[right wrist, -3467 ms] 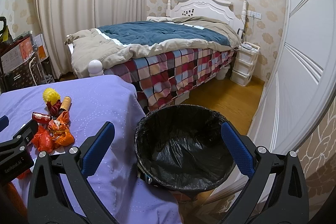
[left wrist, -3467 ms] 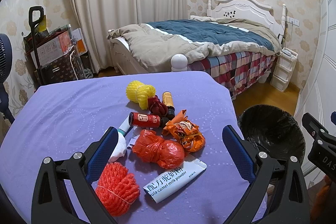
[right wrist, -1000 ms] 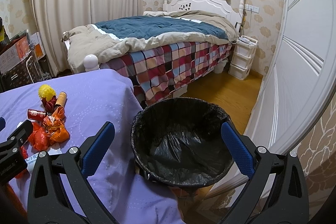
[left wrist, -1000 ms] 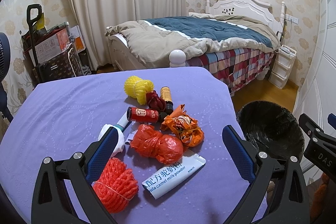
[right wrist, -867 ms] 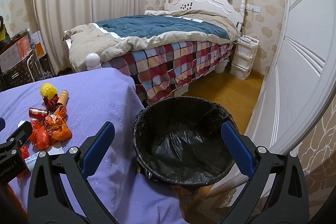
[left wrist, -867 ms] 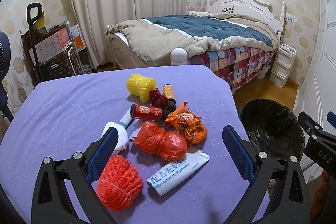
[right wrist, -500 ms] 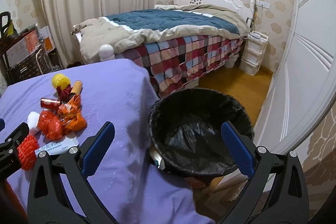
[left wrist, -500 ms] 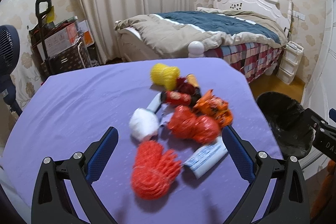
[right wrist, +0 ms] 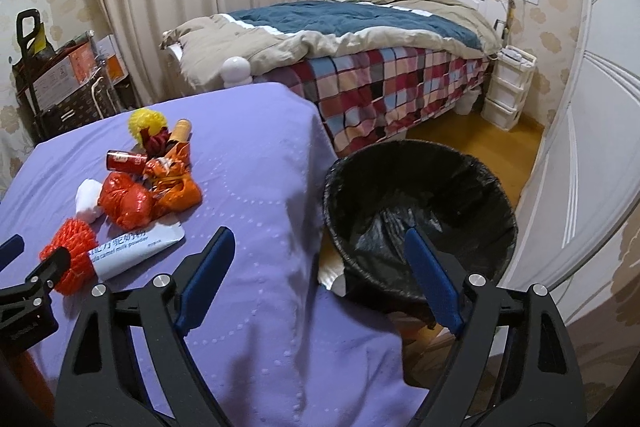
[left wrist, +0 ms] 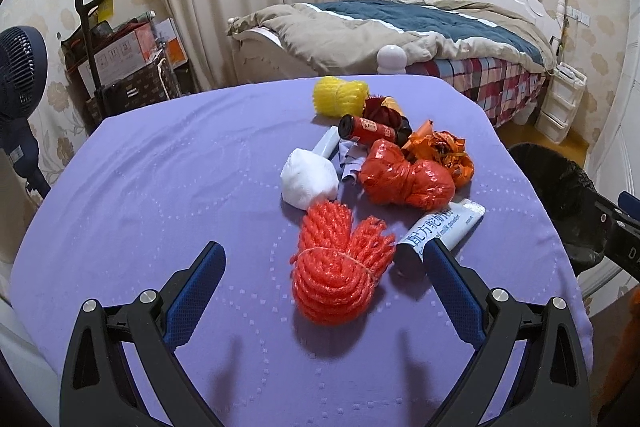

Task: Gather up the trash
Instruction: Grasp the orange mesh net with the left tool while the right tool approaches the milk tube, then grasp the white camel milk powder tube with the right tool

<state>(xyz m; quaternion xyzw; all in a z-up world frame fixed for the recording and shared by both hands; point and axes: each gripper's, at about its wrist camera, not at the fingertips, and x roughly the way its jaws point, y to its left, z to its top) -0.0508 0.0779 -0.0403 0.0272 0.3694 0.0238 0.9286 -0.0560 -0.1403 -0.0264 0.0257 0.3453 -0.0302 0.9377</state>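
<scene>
We see crumpled trash heaped on the purple desk (left wrist: 160, 187): red foam net (left wrist: 340, 267) nearest, white milk powder sachet (left wrist: 444, 227) beside it, red plastic bag (left wrist: 404, 179), white wad (left wrist: 308, 179), orange wrapper (left wrist: 444, 147), red can (left wrist: 368, 129), yellow net (left wrist: 340, 95), black-lined bin (right wrist: 420, 211) standing empty off the desk's edge.

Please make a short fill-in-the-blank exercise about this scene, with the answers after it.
1. The table is covered with a ____ cloth.
2. The bin beside the table has a ____ liner.
3. The net ball nearest the left gripper is ____.
4. Nothing is between the fingers of the right gripper; it is ____.

Answers: purple; black; red; open
</scene>
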